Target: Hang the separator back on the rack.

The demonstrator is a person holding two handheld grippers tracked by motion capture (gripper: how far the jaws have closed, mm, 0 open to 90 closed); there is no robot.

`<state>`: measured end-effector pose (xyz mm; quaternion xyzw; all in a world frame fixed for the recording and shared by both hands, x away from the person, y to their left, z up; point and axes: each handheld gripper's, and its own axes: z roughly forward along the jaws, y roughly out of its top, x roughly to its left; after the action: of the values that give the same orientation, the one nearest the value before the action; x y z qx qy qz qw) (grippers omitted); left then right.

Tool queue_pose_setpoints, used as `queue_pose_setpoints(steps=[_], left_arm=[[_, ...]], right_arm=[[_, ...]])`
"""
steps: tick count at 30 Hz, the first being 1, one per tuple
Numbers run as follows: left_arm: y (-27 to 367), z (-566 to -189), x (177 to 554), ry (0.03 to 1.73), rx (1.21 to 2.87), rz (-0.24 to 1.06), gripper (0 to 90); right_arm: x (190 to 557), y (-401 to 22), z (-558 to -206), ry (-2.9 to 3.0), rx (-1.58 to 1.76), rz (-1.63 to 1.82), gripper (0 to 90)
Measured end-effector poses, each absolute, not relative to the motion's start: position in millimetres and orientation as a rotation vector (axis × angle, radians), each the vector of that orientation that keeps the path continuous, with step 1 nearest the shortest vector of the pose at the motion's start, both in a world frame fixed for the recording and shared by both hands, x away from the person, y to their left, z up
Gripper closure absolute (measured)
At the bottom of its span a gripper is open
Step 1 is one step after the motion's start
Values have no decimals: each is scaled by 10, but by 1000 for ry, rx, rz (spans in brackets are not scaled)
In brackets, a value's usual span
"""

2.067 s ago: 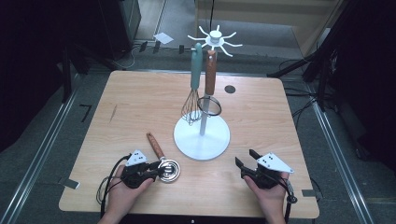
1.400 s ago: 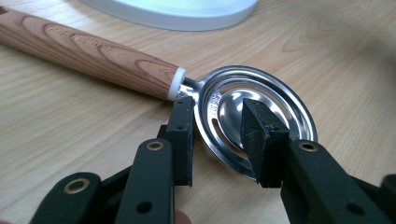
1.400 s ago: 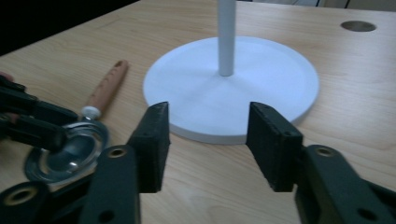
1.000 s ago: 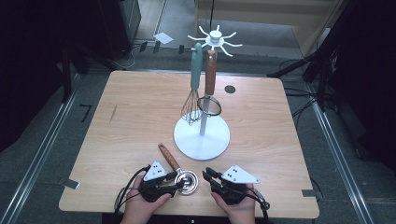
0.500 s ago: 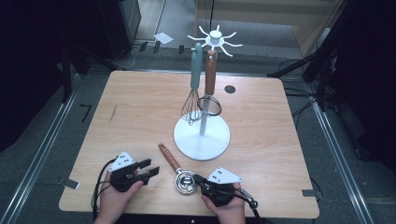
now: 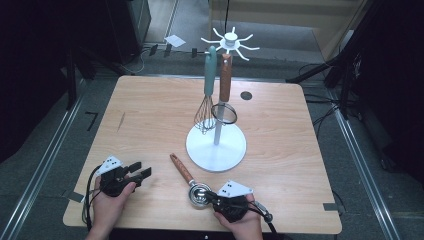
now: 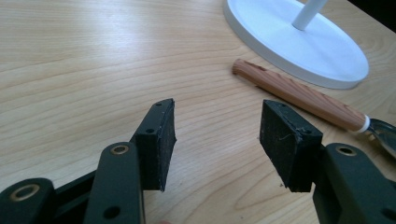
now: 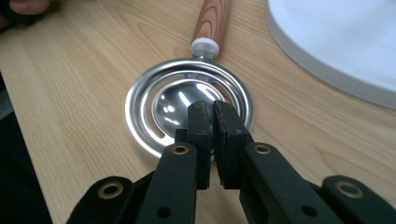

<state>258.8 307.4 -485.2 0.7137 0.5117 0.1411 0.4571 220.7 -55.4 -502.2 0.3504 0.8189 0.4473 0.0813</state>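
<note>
A steel slotted skimmer (image 6: 199,194) with a wooden handle (image 6: 181,169) lies on the table in front of the white stand's base (image 6: 216,147). My right gripper (image 6: 211,198) is shut on the near rim of the steel head (image 8: 154,107), its jaws (image 8: 212,116) pinched together over the rim. My left gripper (image 6: 143,170) rests at the front left, apart from the skimmer. Its jaws have just been opening, and in the left gripper view nothing but bare wood lies between the left gripper's (image 7: 217,135) pads. The handle (image 7: 299,95) lies beyond them to the right.
On the white stand hang a teal-handled whisk (image 6: 205,112) and a wood-handled strainer (image 6: 225,114), under a spoked top (image 6: 230,40). A dark round hole (image 6: 246,95) sits at the table's back right. The table's front edge runs just behind both hands.
My left gripper has let go of the skimmer's head and drawn away to the left. My right gripper has come in from the right and shut on the steel head.
</note>
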Motion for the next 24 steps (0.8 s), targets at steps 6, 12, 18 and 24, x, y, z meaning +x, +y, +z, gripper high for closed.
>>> queue_pose_setpoints(steps=[6, 12, 18, 24], left_arm=[[3141, -4829, 2590, 1268, 1754, 378, 434], [3190, -4834, 2600, 1284, 1734, 372, 432], [3164, -4855, 2610, 1273, 1753, 377, 432], [3172, -4868, 2616, 1272, 1746, 368, 432]], right_arm=[[2261, -643, -5033, 2439, 1061, 1322, 864], [2280, -729, -5033, 2434, 1086, 1306, 847], [2298, -815, -5025, 2417, 1098, 1272, 861], [2348, -963, -5025, 2412, 1135, 1268, 900]])
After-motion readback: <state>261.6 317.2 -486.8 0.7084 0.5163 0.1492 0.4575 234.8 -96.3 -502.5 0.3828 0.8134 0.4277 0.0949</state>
